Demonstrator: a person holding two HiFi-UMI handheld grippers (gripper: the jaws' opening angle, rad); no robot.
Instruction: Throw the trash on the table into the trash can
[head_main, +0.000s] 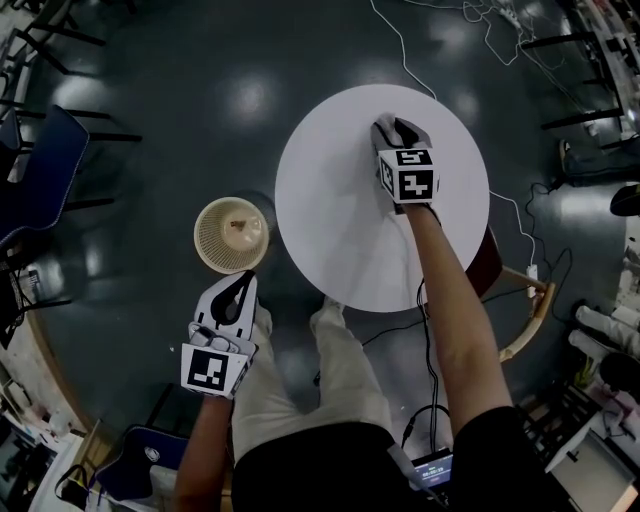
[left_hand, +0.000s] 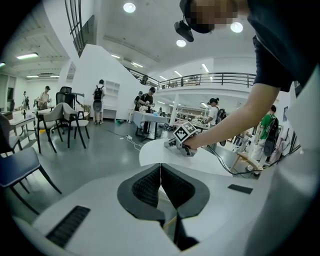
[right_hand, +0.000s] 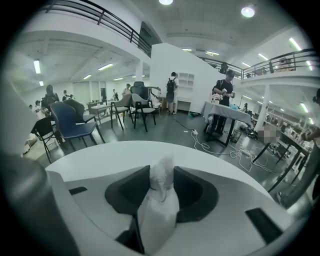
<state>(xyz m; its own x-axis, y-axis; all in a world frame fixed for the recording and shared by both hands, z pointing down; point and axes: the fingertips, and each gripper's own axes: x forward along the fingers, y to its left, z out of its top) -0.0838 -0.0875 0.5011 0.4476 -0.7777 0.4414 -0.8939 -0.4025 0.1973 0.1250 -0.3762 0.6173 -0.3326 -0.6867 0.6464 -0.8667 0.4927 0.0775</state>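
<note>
R gripper (head_main: 397, 128) is pinching the white tissue wad (right_hand: 161, 197) at the far side of the table (head_main: 330, 230). L gripper (head_main: 238, 285) is hanging closed & empty beside the trash can (head_main: 205, 245) on the floor. Imo the wad is looking soft, so I'm advising a firm squeeze, lifting straight up, and opening only once over the can.

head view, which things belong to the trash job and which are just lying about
Part of the job:
tissue, pinched in the right gripper
table
trash can, on the floor beside it
left gripper, shut and empty

Just lying about:
blue chair
cables on the floor
</note>
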